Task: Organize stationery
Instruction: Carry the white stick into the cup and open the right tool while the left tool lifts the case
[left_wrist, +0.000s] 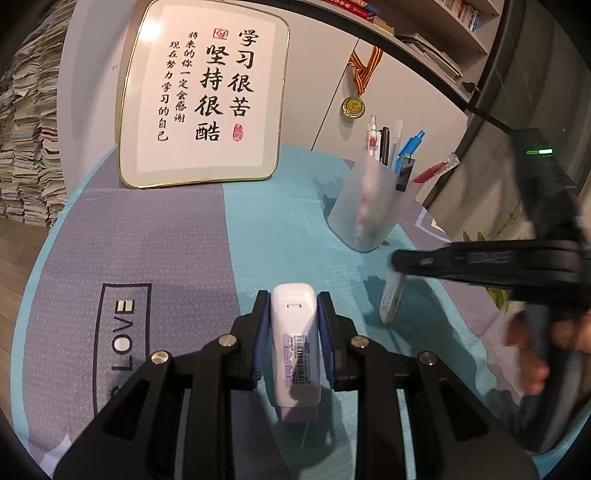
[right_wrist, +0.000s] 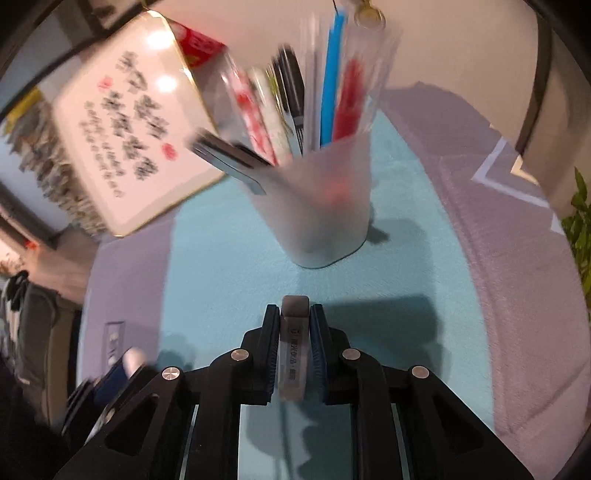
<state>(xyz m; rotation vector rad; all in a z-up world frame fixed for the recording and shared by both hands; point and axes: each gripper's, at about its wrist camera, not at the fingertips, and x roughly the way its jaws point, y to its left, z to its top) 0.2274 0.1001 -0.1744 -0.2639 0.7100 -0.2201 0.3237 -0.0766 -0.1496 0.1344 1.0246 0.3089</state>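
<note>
My left gripper (left_wrist: 293, 299) is shut on a white correction tape dispenser (left_wrist: 294, 343) with a barcode label and a lilac end, held over the teal cloth. My right gripper (right_wrist: 294, 314) is shut on a grey-capped pen (right_wrist: 294, 354); in the left wrist view the right gripper (left_wrist: 397, 264) comes in from the right with the pen (left_wrist: 392, 299) hanging down. A frosted pen cup (left_wrist: 364, 210) holds several pens, blue, red, black and white. It stands just ahead of my right gripper in the right wrist view (right_wrist: 325, 214), which is blurred.
A framed calligraphy board (left_wrist: 203, 99) leans against the wall at the back left. A medal (left_wrist: 352, 106) hangs behind the cup. The table wears a teal and grey cloth (left_wrist: 155, 236). Green leaves (right_wrist: 580, 221) show past the right edge.
</note>
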